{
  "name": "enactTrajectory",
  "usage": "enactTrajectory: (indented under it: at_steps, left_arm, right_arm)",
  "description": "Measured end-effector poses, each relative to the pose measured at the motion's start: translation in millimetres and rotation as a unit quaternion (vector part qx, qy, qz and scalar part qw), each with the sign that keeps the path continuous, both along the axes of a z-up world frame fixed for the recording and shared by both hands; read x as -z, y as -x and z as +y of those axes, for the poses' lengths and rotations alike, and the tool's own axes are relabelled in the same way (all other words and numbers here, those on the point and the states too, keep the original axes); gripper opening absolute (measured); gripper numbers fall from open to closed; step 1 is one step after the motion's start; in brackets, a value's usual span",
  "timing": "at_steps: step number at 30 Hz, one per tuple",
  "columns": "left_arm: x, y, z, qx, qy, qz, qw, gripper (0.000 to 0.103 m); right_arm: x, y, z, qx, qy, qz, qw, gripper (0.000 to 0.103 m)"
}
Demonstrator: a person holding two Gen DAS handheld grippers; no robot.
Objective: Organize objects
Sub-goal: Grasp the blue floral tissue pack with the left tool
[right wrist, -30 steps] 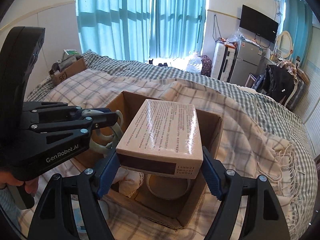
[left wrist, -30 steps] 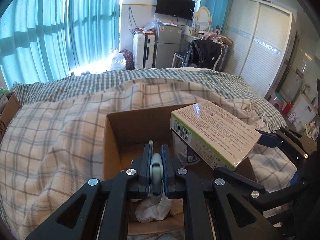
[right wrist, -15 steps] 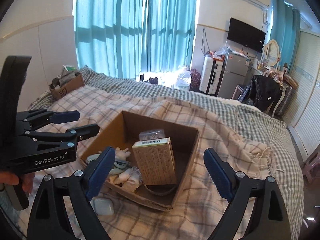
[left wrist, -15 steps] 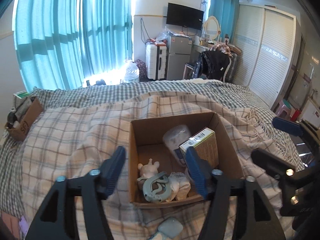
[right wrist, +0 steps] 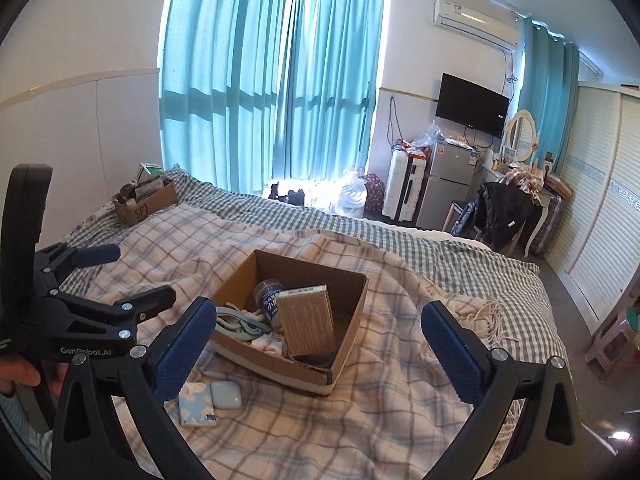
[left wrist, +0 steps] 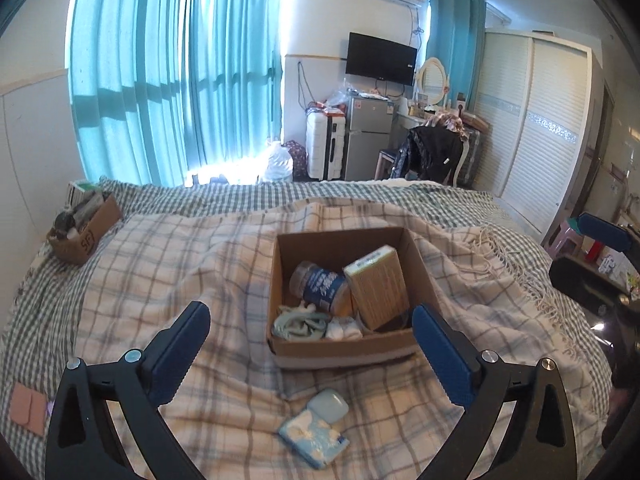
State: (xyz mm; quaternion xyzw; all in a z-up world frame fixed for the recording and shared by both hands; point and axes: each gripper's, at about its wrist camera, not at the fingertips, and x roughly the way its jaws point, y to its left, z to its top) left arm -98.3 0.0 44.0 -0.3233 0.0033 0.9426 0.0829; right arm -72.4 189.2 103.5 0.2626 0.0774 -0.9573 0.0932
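Both sets of fingers are spreading wide and are empty. Between the left gripper (left wrist: 310, 354) fingers I see only the blanket (left wrist: 168, 264) and the front of the box (left wrist: 344, 350); nothing is pinched. The right gripper (right wrist: 318, 350) is the same: its jaws are opening, with the box only in the background between them, and no pad touches anything.

The box sits on the bed, on the soft blanket. Inside it are a tan carton (left wrist: 376, 290) standing tilted, a bottle (left wrist: 320, 286) lying beside it, a green strap thing (left wrist: 298, 326) and white cloth (left wrist: 344, 330). Two things are not yet inside: a tissue pack (left wrist: 314, 438) and a small case (left wrist: 328, 404), touching each other, just in front of the box.

What I fear from here: these two lie so close that my fingers may catch both, or push one away on the blanket. Soft bedding can also sink under pressure, so the flat pack may slip out. The carton leans already; dropping more things in could knock it over.
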Motion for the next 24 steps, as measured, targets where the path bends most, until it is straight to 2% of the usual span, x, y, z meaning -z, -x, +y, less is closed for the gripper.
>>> enactTrajectory:
  at_steps: [3, 5, 8, 12, 15, 18, 21, 24]
  left_arm:
    - [17.1, -9.3, 1.6, -0.028, 0.006, -0.011, 0.9995, 0.103]
    - [30.0, -12.2, 3.1, -0.059, 0.009, -0.02, 0.998, 0.103]
    - [56.5, -13.6, 7.0, -0.081, 0.016, -0.036, 0.9959, 0.103]
    - [98.2, -17.5, 11.8, -0.092, 0.023, -0.053, 0.9941, 0.103]
    - [133.5, -13.8, 12.5, -0.116, 0.043, -0.079, 0.9892, 0.103]
    - [165.5, -12.3, 13.6, -0.118, 0.052, -0.109, 0.9856, 0.103]
    - [185.6, -12.8, 22.2, -0.116, 0.083, -0.127, 0.9816, 0.103]
    - [201.8, -9.6, 29.9, -0.104, 0.088, -0.152, 0.9789, 0.103]
  right_arm:
    - [11.0, -4.9, 4.5, 0.0, 0.004, -0.008, 1.0, 0.103]
    - [24.4, -5.4, 8.6, 0.006, 0.008, -0.014, 1.0, 0.103]
    - [47.4, -1.1, 10.1, 0.021, 0.006, -0.027, 0.999, 0.103]
    - [86.0, 6.4, 12.8, 0.037, 0.005, -0.046, 0.998, 0.103]
    - [121.6, 13.4, 15.2, 0.045, 0.015, -0.069, 0.996, 0.103]
    - [157.5, 21.7, 17.2, 0.058, 0.027, -0.103, 0.993, 0.103]
    - [187.4, 27.6, 16.1, 0.058, 0.017, -0.141, 0.988, 0.103]
    - [197.7, 30.5, 18.9, 0.064, 0.023, -0.156, 0.985, 0.103]
